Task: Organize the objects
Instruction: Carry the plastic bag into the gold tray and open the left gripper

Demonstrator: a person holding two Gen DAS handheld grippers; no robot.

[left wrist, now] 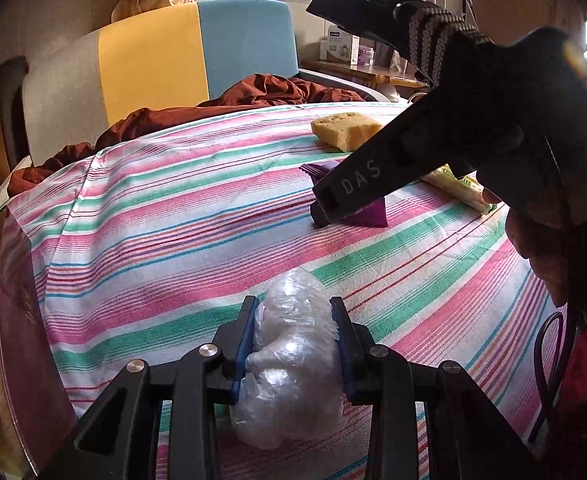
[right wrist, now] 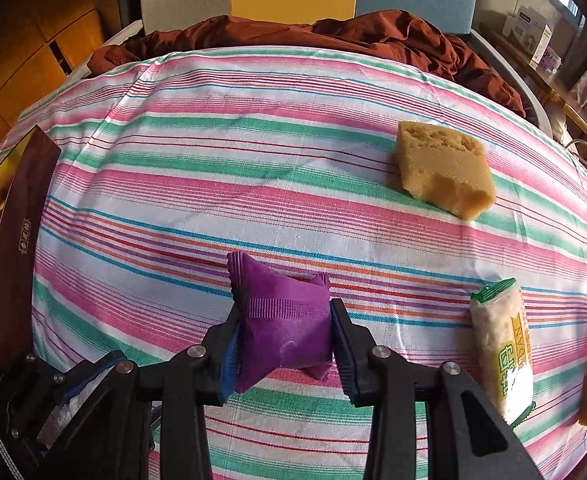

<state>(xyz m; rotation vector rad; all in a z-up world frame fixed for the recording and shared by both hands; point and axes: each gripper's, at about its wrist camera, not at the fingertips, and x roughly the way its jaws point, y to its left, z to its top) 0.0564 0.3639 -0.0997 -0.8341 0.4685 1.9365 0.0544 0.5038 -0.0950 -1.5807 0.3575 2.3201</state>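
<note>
Clenched in the left gripper (left wrist: 293, 344), a crumpled clear plastic bag (left wrist: 289, 364) bulges between the blue-padded jaws, low over the striped cloth (left wrist: 173, 220) on the tabletop. Over to the right gripper (right wrist: 283, 336): its jaws are grasping a purple foil packet (right wrist: 283, 320) that sits on the stripes. Farther out lies a yellow sponge block (right wrist: 445, 168); just right of the packet, a green-and-white wrapped snack (right wrist: 501, 348). A rust-brown blanket (right wrist: 333, 32) heaps at the far edge.
</note>
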